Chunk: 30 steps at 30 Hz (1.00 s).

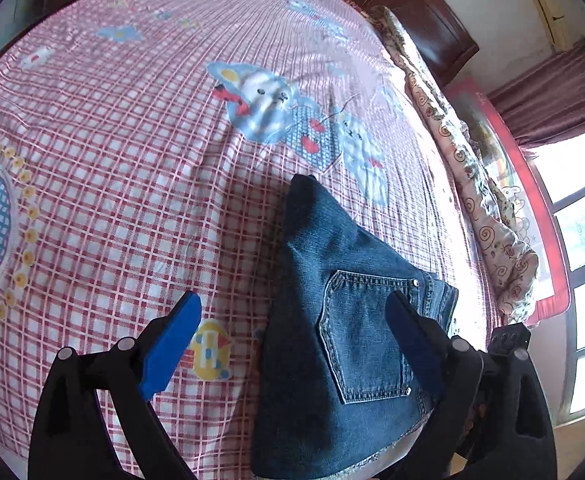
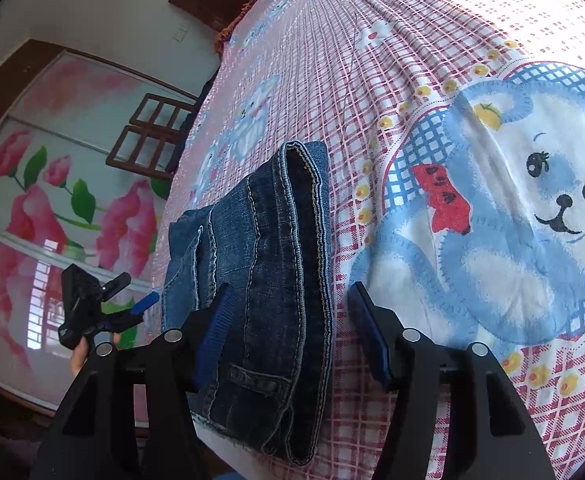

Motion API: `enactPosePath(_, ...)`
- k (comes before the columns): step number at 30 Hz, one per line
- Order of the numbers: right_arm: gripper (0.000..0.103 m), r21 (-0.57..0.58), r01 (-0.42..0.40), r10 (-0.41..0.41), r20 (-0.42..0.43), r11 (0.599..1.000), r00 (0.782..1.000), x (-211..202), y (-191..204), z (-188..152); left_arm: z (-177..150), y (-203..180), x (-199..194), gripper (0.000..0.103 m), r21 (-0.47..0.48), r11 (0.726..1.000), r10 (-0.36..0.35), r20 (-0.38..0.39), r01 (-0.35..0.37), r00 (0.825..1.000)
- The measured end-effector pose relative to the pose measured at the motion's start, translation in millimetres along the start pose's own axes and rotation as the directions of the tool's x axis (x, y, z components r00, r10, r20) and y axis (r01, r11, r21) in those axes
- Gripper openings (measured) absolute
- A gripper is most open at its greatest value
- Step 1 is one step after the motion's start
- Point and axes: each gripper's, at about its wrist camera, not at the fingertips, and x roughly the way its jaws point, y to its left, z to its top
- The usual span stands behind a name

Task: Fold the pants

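The pants are dark blue jeans (image 1: 332,320), folded into a compact stack on the pink checked bed sheet, back pocket up. In the right wrist view the same jeans (image 2: 268,280) show their stacked folded edges and waistband. My left gripper (image 1: 296,316) is open just above the jeans, its right finger over the pocket, holding nothing. My right gripper (image 2: 288,300) is open, its jaws straddling the near end of the stack without gripping it. The left gripper also shows in the right wrist view (image 2: 92,312), off the bed's left edge.
The bed sheet (image 1: 132,160) has cartoon bear prints. A rolled floral quilt (image 1: 472,184) lies along the bed's far right side by a bright window (image 1: 584,240). A flowered wardrobe door (image 2: 52,200) stands left of the bed.
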Motion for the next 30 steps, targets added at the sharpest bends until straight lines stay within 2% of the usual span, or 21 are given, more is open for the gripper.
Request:
enactPosePath(1,0.059,0.001,0.001,-0.001,-0.001,1.0,1.0,-0.5,0.3,-0.2,-7.2,-6.2,-8.5,0.087,0.002,0.999,-0.043,0.008,0.043,0.999)
enactPosePath(2,0.059,0.001,0.004,-0.004,-0.003,1.0,1.0,-0.8,0.4,0.1,-16.5,-11.2,-13.1,0.082,-0.01,0.993,-0.118,-0.004,0.118,0.993)
enactPosePath(3,0.059,-0.002,0.01,-0.01,-0.006,1.0,1.0,-0.4,3.1,-0.4,-25.4,-16.8,-13.1,0.078,-0.035,0.979,-0.203,-0.02,0.202,0.979)
enactPosePath(5,0.059,-0.007,0.022,-0.022,-0.011,1.0,1.0,-0.1,5.8,-0.3,-38.7,-26.9,-2.0,0.077,-0.091,0.937,-0.346,-0.075,0.339,0.935)
enactPosePath(6,0.059,-0.011,0.028,-0.028,-0.013,1.0,1.0,0.4,8.7,-0.5,-44.4,-34.3,7.8,0.073,-0.095,0.929,-0.367,-0.1,0.358,0.925)
enactPosePath(8,0.059,-0.015,0.035,-0.035,-0.015,0.999,0.999,1.1,11.1,-0.6,-52.2,-41.5,29.4,0.069,-0.078,0.947,-0.32,-0.141,0.311,0.937)
enactPosePath(9,0.059,-0.013,0.033,-0.033,-0.015,0.999,0.999,1.0,11.5,-0.7,-53.7,-35.8,42.2,0.058,-0.09,0.958,-0.283,-0.162,0.272,0.945)
enactPosePath(10,0.059,-0.014,0.033,-0.033,-0.015,0.999,0.999,1.0,11.8,-0.7,-55.5,-22.4,54.1,0.042,-0.127,0.97,-0.228,-0.172,0.208,0.958)
enactPosePath(11,0.059,-0.016,0.033,-0.034,-0.015,0.999,0.999,1.0,12.0,-0.8,-56.9,-1.4,63.2,0.004,-0.192,0.967,-0.201,-0.168,0.168,0.965)
enactPosePath(13,0.059,-0.022,0.037,-0.037,-0.015,0.999,0.999,2.7,15.2,-0.9,-64.3,46.3,74.2,0.003,-0.422,0.853,-0.387,-0.117,0.307,0.915)
enactPosePath(14,0.059,-0.03,0.039,-0.04,-0.016,0.999,0.999,3.8,16.4,-1.1,-65.1,49.8,75.0,0.003,-0.433,0.843,-0.403,-0.112,0.32,0.908)
enactPosePath(16,0.06,-0.028,0.032,-0.032,-0.009,0.999,0.999,4.5,16.0,-2.0,-58.7,27.8,67.9,0.003,-0.328,0.914,-0.299,-0.145,0.239,0.943)
enactPosePath(19,0.06,-0.019,0.024,-0.024,-0.004,1.0,1.0,2.3,14.3,-5.7,-52.4,12.2,60.1,0.003,-0.264,0.95,-0.213,-0.166,0.165,0.963)
enactPosePath(20,0.06,-0.026,0.024,-0.024,-0.008,0.999,1.0,1.6,13.4,-7.4,-51.5,9.1,54.7,0.004,-0.239,0.958,-0.199,-0.164,0.157,0.966)
enactPosePath(22,0.06,-0.029,0.013,-0.014,-0.014,0.999,1.0,-0.3,10.1,-10.8,-47.8,0.8,36.2,0.033,-0.172,0.973,-0.177,-0.141,0.151,0.974)
enactPosePath(23,0.06,-0.023,0.006,-0.006,-0.014,1.0,1.0,-1.6,7.7,-11.8,-44.6,-3.2,25.9,0.065,-0.143,0.978,-0.167,-0.118,0.15,0.979)
enactPosePath(24,0.06,-0.017,0.001,-0.001,-0.012,1.0,1.0,-2.6,6.6,-12.9,-40.4,-1.3,10.8,0.085,-0.115,0.988,-0.114,-0.082,0.105,0.99)
enactPosePath(25,0.06,-0.016,0.001,-0.001,-0.011,1.0,1.0,-3.3,6.1,-14.1,-34.9,-1.7,0.2,0.085,-0.093,0.993,-0.076,-0.04,0.072,0.996)
enactPosePath(27,0.06,-0.017,0.005,-0.005,-0.008,1.0,1.0,-4.3,6.3,-15.5,-22.2,-0.3,-9.5,0.086,-0.062,0.992,-0.108,-0.018,0.107,0.994)
enactPosePath(29,0.06,-0.008,-0.002,0.002,-0.009,1.0,1.0,-4.9,5.2,-15.5,-12.1,0.7,-3.6,0.089,-0.046,0.995,-0.092,-0.049,0.09,0.994)
enactPosePath(30,0.06,-0.001,-0.008,0.008,-0.012,1.0,1.0,-5.8,4.1,-15.8,-9.1,-1.1,4.9,0.093,-0.034,0.993,-0.114,-0.085,0.112,0.99)
